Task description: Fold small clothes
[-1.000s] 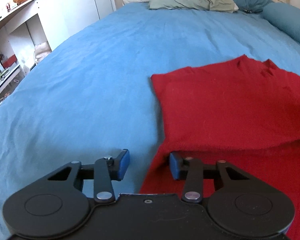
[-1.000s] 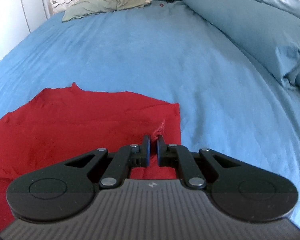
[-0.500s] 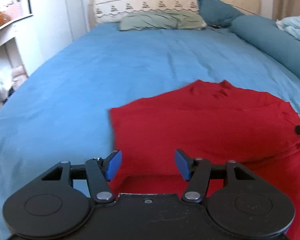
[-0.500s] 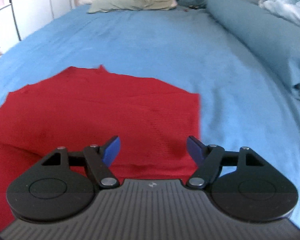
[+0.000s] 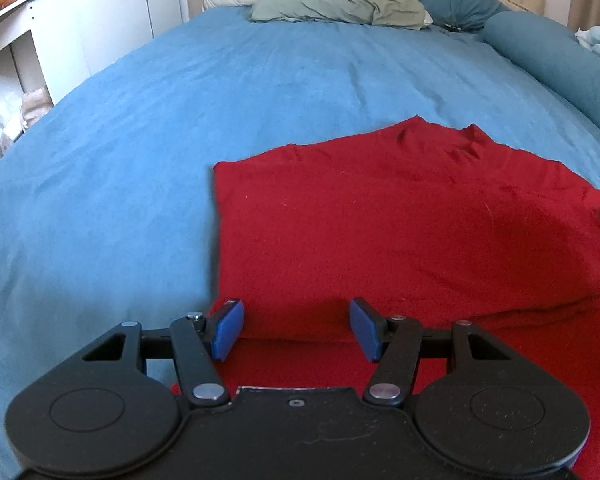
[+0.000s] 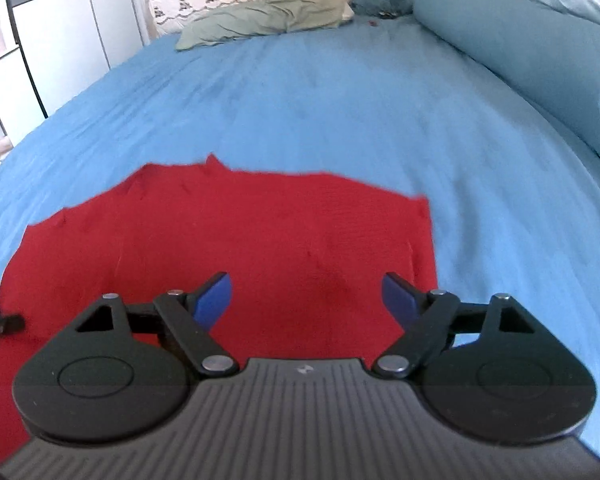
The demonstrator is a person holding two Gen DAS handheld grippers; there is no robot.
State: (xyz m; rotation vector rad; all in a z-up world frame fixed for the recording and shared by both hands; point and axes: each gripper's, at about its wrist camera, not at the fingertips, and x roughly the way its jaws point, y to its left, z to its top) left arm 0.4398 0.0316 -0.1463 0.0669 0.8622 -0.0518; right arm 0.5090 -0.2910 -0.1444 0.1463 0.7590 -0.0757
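Two sets of fingers, left [image 5: 296,330] and right [image 6: 306,300], both apart, right's just widened, nothing between. Red garment [image 5: 400,232] folded flat on blue bed [image 5: 140,140]; pillows [image 5: 336,10] at headboard.

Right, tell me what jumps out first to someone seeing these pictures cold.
The red garment grabs the eye, lying folded over on the blue bedspread near the foot of the bed. Just above its near edge hover the left gripper and right gripper, blue-padded fingers spread with nothing between them. Pillows sit far off at the head.
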